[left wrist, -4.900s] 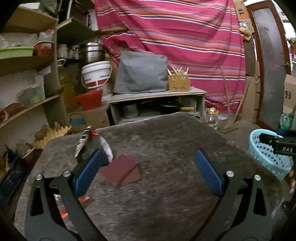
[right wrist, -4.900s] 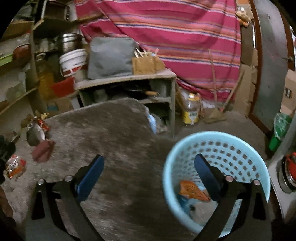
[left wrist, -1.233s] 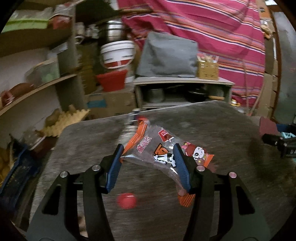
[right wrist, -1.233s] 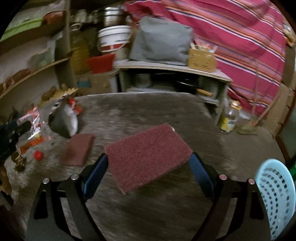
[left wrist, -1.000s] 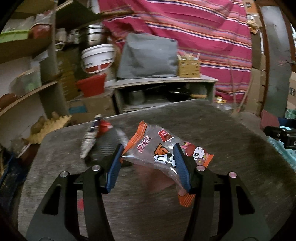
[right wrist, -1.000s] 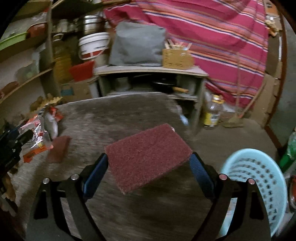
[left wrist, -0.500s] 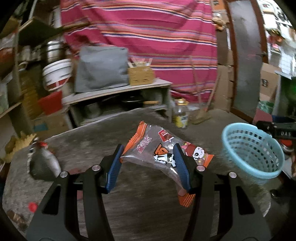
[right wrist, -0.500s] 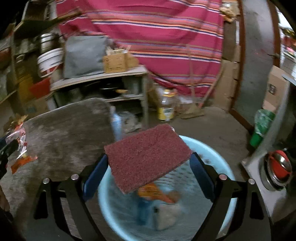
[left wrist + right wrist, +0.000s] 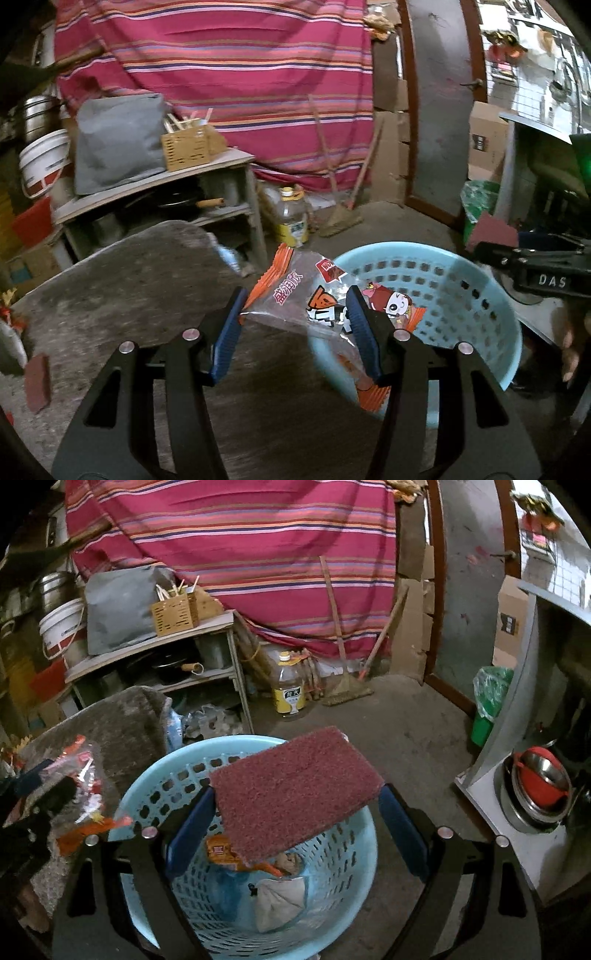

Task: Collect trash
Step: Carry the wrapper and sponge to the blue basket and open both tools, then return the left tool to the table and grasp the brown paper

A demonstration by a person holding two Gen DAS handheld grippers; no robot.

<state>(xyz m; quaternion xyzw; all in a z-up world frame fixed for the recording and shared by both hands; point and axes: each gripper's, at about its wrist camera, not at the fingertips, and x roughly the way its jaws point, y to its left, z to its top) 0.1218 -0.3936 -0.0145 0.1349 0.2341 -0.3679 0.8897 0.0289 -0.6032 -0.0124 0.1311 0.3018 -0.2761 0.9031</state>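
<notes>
The left gripper pinches a clear snack wrapper between its blue pads, and the wrapper's far end hangs over the near rim of the blue basket. The right gripper clamps a maroon scouring pad directly above the basket, where other scraps lie below.

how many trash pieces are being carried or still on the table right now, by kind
Snack wrappers: 1, the clear and orange wrapper in the left gripper
Maroon scouring pads: 2, one pad in the right gripper, one small pad on the table
Total: 3
</notes>
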